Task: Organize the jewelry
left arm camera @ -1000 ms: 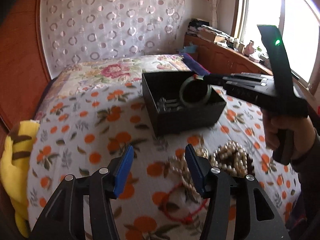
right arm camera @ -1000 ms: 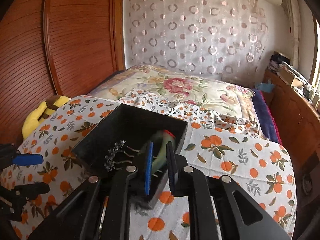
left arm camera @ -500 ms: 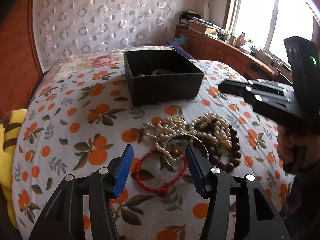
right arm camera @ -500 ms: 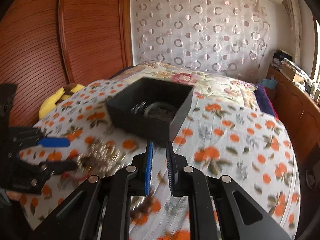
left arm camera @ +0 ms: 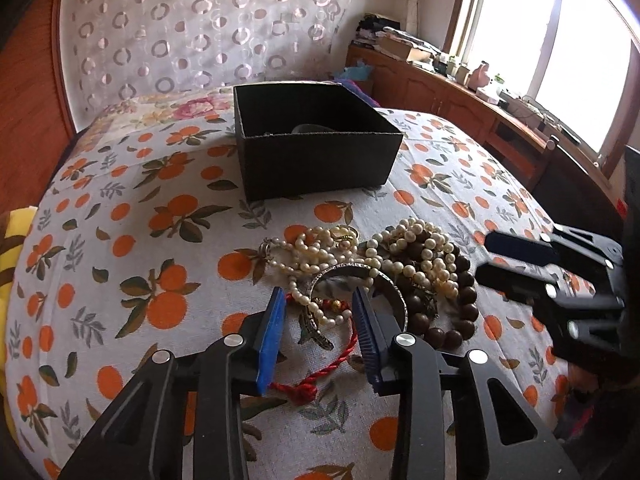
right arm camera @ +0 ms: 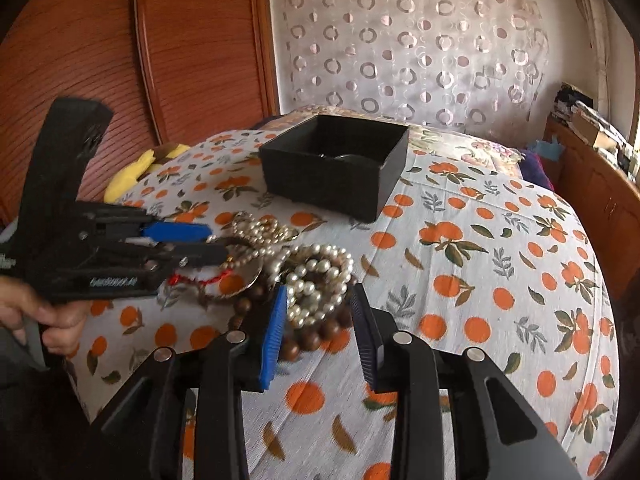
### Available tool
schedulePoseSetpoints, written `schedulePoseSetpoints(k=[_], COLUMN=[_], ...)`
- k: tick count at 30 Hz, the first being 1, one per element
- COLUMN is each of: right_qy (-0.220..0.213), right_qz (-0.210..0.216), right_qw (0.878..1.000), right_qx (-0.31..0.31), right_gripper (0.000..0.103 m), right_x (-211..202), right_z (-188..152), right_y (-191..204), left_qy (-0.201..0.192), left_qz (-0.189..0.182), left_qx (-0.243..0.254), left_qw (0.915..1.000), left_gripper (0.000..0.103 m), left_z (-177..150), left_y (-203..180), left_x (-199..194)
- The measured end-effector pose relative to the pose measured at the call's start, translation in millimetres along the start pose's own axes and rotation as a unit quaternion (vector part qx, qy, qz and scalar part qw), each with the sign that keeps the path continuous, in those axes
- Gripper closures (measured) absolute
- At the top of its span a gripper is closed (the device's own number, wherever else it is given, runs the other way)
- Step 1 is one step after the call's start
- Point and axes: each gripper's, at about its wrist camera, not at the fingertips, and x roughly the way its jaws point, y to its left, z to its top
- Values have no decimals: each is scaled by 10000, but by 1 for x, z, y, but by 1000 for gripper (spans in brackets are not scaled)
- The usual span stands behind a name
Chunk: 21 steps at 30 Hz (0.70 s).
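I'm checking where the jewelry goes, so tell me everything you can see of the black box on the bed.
The black box is square, open-topped and lidless, with matte walls that look like cardboard. It sits upright on the orange-print bedspread, beyond the jewelry pile and apart from it. Inside, only part of a rounded ring-like piece shows above the rim. Neither tongs touch it.

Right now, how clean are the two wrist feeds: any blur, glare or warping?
Left wrist view: sharp on the jewelry pile, but the window is blown out white. Right wrist view: slight motion blur on the bedspread. Both views bow straight edges, fisheye-style.
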Motion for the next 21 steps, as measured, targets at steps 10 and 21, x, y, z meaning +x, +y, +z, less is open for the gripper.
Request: schedulePoseSetpoints(k=[10, 21], right_qy=[75, 85], right_qz=[46, 141], right_qw=[10000, 9999], right_qx=[-12, -5], right_gripper=[67, 67], right_x=[0, -2], right_z=[-10, -10], right_y=[5, 6], left_qy=[-245, -791], left_qz=[57, 78], left_qx=[61, 68], left_qw=[9997, 9968], left_gripper=[99, 99], left_z=[6, 29], left_y=[-2, -7], left_x=[-11, -48])
